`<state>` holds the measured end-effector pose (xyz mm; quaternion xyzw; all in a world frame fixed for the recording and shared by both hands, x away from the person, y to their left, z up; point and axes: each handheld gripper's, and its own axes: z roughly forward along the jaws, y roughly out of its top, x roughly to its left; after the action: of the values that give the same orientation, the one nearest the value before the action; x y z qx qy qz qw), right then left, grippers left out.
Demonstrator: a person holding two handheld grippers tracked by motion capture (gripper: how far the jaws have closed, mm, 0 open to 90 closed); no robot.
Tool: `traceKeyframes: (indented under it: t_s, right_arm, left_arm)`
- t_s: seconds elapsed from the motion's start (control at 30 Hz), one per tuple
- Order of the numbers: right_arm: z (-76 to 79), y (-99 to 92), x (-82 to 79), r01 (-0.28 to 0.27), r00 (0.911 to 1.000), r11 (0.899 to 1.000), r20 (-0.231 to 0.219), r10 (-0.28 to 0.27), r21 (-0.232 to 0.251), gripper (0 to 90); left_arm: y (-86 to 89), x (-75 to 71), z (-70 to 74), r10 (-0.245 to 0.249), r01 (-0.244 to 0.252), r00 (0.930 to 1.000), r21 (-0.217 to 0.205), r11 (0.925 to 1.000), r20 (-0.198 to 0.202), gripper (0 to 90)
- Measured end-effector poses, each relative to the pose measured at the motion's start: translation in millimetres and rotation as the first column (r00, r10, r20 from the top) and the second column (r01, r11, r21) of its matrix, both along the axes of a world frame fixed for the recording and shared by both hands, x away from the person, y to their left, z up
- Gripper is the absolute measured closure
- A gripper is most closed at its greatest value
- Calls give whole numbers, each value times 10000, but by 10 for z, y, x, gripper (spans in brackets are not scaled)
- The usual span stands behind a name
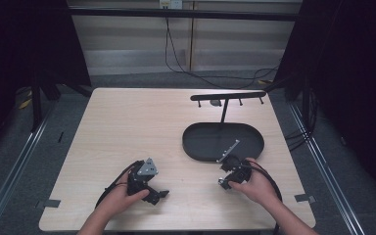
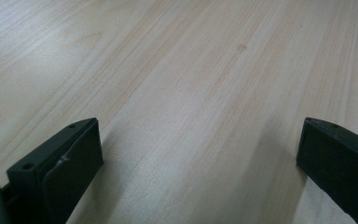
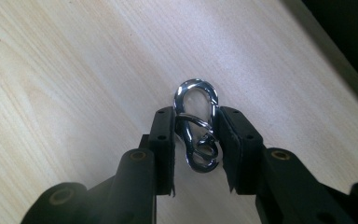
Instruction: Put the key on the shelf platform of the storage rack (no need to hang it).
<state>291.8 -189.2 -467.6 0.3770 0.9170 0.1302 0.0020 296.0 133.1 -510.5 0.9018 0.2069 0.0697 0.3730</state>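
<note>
Carabiner (image 3: pixel 196 122), a small chrome snap hook with a thin ring through its waist, sits pinched between the jaws of the right gripper (image 3: pixel 196 140). The pads press on its two long sides, its rounded end pokes out past the fingertips, and it is held just above the wooden table (image 3: pixel 65 84). In the high view the right gripper (image 1: pixel 231 172) hovers beside the near rim of the black oval tray (image 1: pixel 254 152), from which a thin post rises to a crossbar with small pegs (image 1: pixel 227 97).

The step in hand looks like carrying the clip to that rack and hanging it. To do it well, the grip should stay firm but not twist (the metal is slick and could pivot between the pads), and the free rounded loop should lead, so a peg can pass through it. Approach from below the bar and settle the loop before letting go.

The left gripper (image 1: pixel 147 183) rests idle on the table near the person's side, its jaws spread wide with nothing between them.
</note>
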Motion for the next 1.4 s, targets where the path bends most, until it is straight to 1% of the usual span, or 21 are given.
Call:
traceKeyframes:
  t_s: [0.07, 0.17, 0.3, 0.33, 0.37, 0.53, 0.73, 0.8, 0.83, 0.9, 1.03, 1.1, 1.13, 1.2, 1.27, 1.4]
  right_arm:
    - [16, -4, 0, 48, 10000, 10000, -50, -48, 33, 678]
    - [43, -18, 13, -31, 10000, 9999, -20, 31, 99, 679]
    - [88, -22, 18, -48, 10000, 10000, -64, 48, -6, 679]
    - [98, -27, 23, -90, 10000, 10000, -4, 90, 5, 679]
    - [130, -29, 29, -80, 10000, 10000, -24, 80, -53, 679]
    - [190, -39, 46, -103, 9999, 9999, -22, 103, -30, 679]
    - [250, -54, 81, -175, 9998, 9998, -49, 176, 119, 680]
    - [271, -50, 88, -174, 9998, 9998, -122, 175, 83, 681]
    - [280, -51, 93, -215, 9997, 9998, -91, 215, 60, 681]
    - [308, -52, 106, -196, 9997, 9998, -158, 197, 105, 681]
    - [330, -54, 123, -266, 9996, 9996, -104, 267, 38, 681]
    - [351, -50, 134, -245, 9996, 9997, -158, 245, 38, 682]
    - [361, -50, 149, -336, 9994, 9994, -120, 336, 33, 683]
    - [370, -45, 151, -276, 9995, 9996, -156, 276, 11, 683]
    - [383, -43, 168, -411, 9991, 9992, -91, 411, -11, 683]
    - [417, -36, 198, -399, 9992, 9992, -81, 399, -28, 684]
  left_arm:
    - [0, 0, 0, 0, 0, 10000, 1, 10000, 0, 0]
    - [0, 0, 0, -1, 1, 10000, 1, 10000, 0, 0]
    - [0, 0, 0, -6, 6, 10000, 8, 10000, 3, 0]
    - [0, 0, 0, -5, 5, 10000, 5, 10000, 1, 0]
    - [1, 1, 1, -7, 7, 10000, 10, 10000, 7, 0]
    - [1, 1, 1, -7, 7, 10000, 12, 10000, 8, 0]
    - [1, 1, 1, -8, 8, 10000, 11, 10000, 6, 0]
    - [1, 1, 1, -9, 9, 10000, 13, 10000, 6, 0]
    - [1, 1, 1, -13, 13, 10000, 16, 10000, 8, 0]
    - [0, 1, 0, -6, 6, 10000, 7, 10000, 7, 0]
    - [1, 1, 1, -7, 7, 10000, 12, 10000, 6, 0]
    - [1, 1, 1, -12, 12, 10000, 15, 10000, 6, 0]
    - [0, 0, 0, -3, 3, 10000, 6, 10000, 4, 0]
    - [1, 1, 1, -7, 7, 10000, 12, 10000, 6, 0]
    - [1, 1, 1, -8, 8, 10000, 14, 10000, 3, 0]
    - [0, 0, 0, 1, -1, 10000, 4, 10000, 0, 0]
